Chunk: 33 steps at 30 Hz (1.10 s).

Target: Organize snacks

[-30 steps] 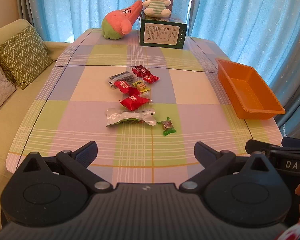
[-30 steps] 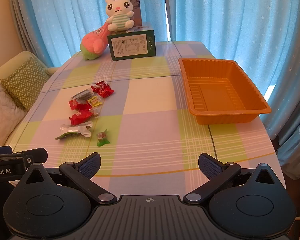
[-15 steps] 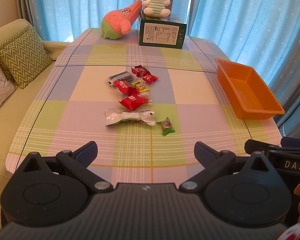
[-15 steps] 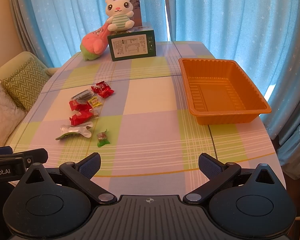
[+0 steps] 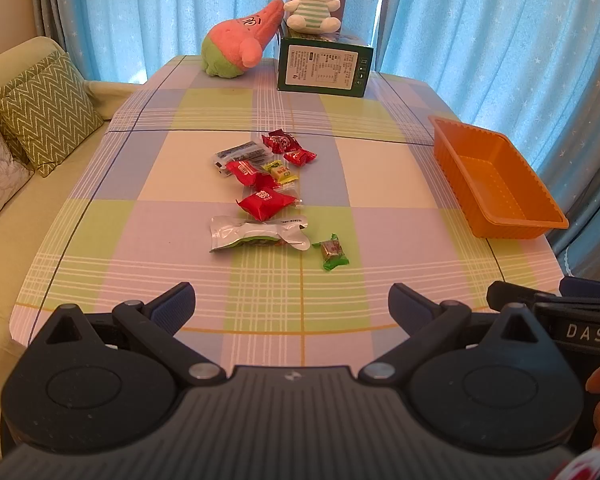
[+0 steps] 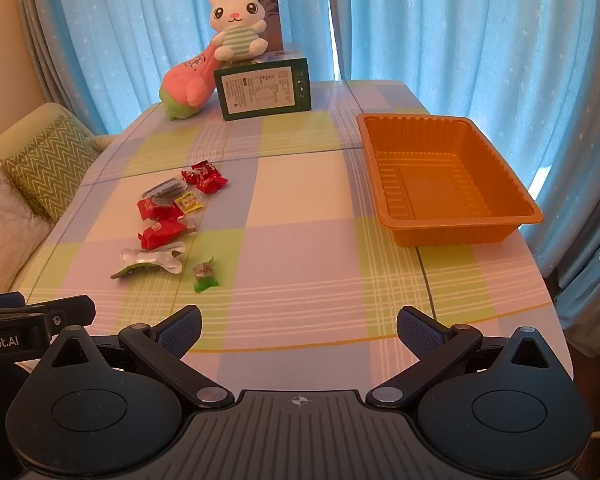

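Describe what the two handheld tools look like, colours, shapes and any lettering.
Both are matte black plastic. The left tool and right tool each have two round discs with triangular cut-outs, silver pivot pins, a ribbed centre plate with a small emblem, and angled fingers tipped with textured dark blue pads. White lettering shows on their sides: "DAS" on the right one, "Robot.AI" on the left. No cables or sleeves are visible.

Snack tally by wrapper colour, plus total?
Red wrappers: 4
Green candy: 1
Yellow candy: 1
Silver pouch with green print: 1
Dark grey bar: 1
Total: 8 snacks, all on the table; none in the orange tray.
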Each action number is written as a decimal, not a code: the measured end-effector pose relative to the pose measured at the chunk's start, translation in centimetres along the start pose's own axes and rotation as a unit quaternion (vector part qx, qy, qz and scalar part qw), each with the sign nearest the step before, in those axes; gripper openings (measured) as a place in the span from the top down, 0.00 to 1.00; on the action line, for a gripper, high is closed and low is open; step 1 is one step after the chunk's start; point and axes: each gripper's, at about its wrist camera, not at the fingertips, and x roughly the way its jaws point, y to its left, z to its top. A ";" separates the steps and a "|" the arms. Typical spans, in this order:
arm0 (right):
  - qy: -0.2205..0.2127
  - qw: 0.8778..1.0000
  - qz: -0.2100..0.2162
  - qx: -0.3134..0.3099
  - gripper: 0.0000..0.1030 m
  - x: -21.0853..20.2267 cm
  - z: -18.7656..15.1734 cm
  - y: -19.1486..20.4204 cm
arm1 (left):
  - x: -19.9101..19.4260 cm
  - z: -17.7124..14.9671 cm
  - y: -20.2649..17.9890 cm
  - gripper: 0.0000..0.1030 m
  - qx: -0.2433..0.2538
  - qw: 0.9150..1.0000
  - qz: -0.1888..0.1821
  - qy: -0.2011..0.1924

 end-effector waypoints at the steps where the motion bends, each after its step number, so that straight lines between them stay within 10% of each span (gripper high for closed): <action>1: 0.000 1.000 0.000 0.000 0.00 0.0 0.0 0.0 | 0.0 0.0 0.0 0.01 0.000 1.000 0.000 0.000; 33: 0.004 1.000 0.002 0.008 0.00 0.5 -0.4 -0.3 | 0.2 -0.6 -0.1 0.01 -0.002 1.000 -0.002 0.003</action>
